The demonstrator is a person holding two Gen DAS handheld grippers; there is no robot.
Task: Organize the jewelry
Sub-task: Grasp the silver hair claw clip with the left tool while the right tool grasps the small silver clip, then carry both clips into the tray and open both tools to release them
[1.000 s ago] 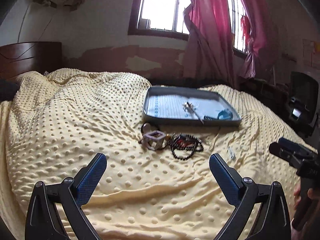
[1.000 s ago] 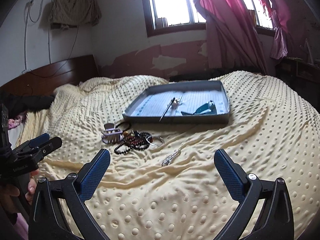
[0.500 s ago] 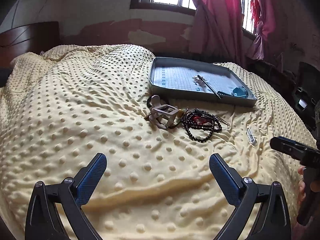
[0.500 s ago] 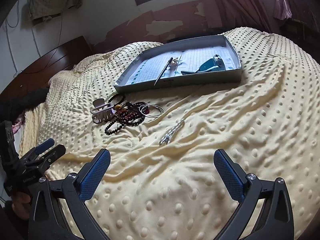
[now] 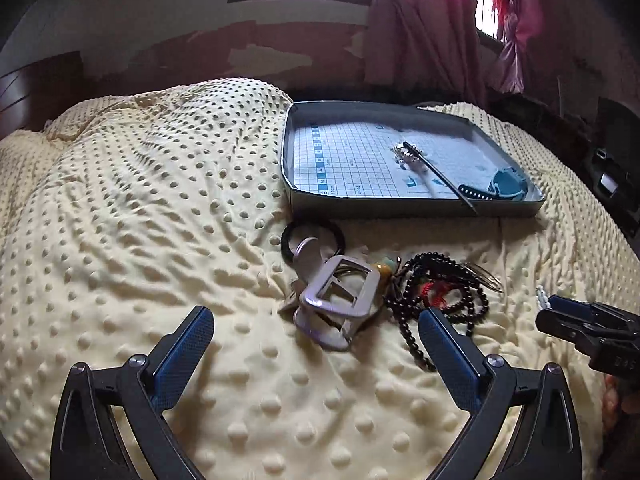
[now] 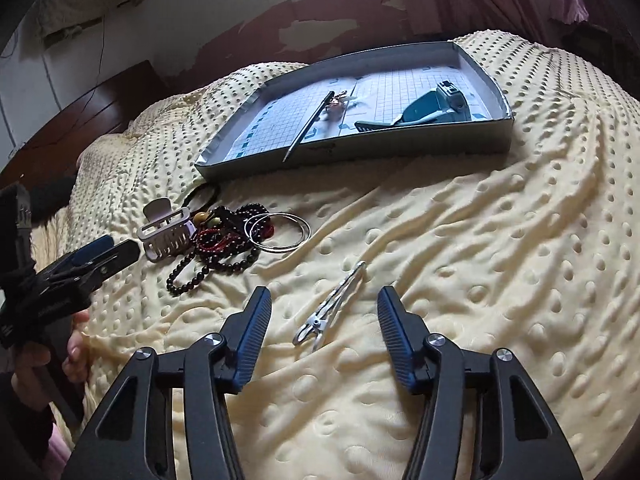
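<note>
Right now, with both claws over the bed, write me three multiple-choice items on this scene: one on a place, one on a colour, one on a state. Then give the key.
1. Where does the silver hair clip lie?
A. In the tray
B. On the blanket between the right claw's fingers
C. Under the bead bracelets

2. What colour is the blanket?
A. Pale yellow
B. Pink
C. Grey

3. How does the left claw stand?
A. Shut on the claw clip
B. Shut on nothing
C. Open, holding nothing

Key: 1 B, the clip lies alone on the fabric, short of the tray. 2 A, dotted yellow fabric covers the bed. 3 C, its fingers stand wide apart short of the grey claw clip.
</note>
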